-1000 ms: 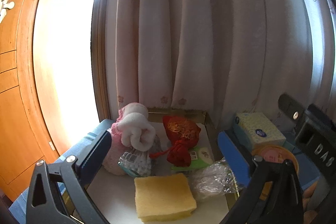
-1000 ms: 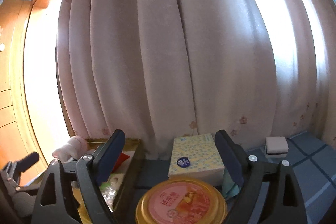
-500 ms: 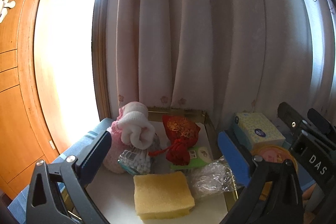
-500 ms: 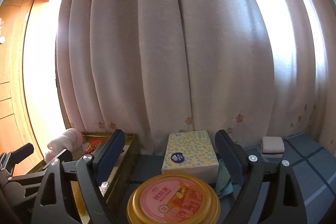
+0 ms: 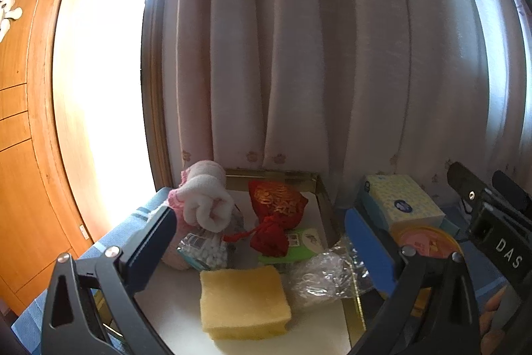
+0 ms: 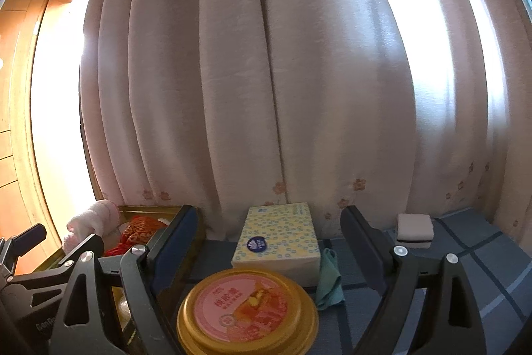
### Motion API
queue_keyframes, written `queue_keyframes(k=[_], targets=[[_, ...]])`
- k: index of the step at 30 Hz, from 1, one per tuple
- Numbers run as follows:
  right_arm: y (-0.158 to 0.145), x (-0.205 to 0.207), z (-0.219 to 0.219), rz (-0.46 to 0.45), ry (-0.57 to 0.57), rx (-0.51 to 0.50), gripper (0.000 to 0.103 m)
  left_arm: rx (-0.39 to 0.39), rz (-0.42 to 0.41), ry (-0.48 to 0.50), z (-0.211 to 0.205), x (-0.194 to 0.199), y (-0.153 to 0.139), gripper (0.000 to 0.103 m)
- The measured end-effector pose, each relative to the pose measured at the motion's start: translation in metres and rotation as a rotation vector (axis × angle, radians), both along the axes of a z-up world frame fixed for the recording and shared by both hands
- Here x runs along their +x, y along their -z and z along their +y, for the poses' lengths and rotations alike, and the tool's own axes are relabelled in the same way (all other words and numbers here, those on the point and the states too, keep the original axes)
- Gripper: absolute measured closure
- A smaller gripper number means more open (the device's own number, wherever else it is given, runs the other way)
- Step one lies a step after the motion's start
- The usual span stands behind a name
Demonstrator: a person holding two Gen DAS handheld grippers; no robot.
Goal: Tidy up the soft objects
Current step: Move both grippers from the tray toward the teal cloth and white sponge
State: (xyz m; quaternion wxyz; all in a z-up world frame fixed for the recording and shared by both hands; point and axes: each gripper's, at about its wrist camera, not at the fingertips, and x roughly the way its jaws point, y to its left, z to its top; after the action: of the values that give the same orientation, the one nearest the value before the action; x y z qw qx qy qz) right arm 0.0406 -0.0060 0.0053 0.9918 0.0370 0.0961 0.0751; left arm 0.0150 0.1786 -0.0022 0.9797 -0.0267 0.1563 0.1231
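In the left wrist view, a gold-rimmed tray [image 5: 321, 188] holds a yellow sponge [image 5: 244, 300], a red drawstring pouch [image 5: 276, 212], a rolled pink-and-white towel [image 5: 206, 198], a bag of white beads [image 5: 204, 250], a green pack [image 5: 304, 243] and a clear plastic bag [image 5: 327, 276]. My left gripper [image 5: 259, 242] is open and empty above the tray. My right gripper [image 6: 271, 242] is open and empty, over a round gold tin [image 6: 247, 310]. A tissue pack [image 6: 277, 238], a green cloth [image 6: 329, 278] and a white sponge [image 6: 415, 227] lie beyond it.
A pale curtain [image 6: 266, 72] hangs close behind everything. The surface is a blue striped cloth [image 6: 472, 271]. Wooden panelling [image 5: 20, 138] stands at the left. The right gripper's body [image 5: 492, 222] shows at the right edge of the left wrist view.
Both grippers have risen and drawn back slightly, so the tray and the tissue pack sit lower in view. Nothing was grasped or released.
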Motion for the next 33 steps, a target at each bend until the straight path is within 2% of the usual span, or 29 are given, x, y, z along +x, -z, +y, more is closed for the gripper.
queue_keyframes(k=[19, 33], targets=[[0.000, -0.006, -0.047, -0.006, 0.070, -0.018, 0.014, 0.011, 0.014, 0.056, -0.043, -0.006, -0.001, 0.000], [0.001, -0.006, -0.118, 0.014, 0.195, -0.030, 0.014, 0.017, 0.021, 0.113, -0.081, -0.004, -0.004, 0.000]])
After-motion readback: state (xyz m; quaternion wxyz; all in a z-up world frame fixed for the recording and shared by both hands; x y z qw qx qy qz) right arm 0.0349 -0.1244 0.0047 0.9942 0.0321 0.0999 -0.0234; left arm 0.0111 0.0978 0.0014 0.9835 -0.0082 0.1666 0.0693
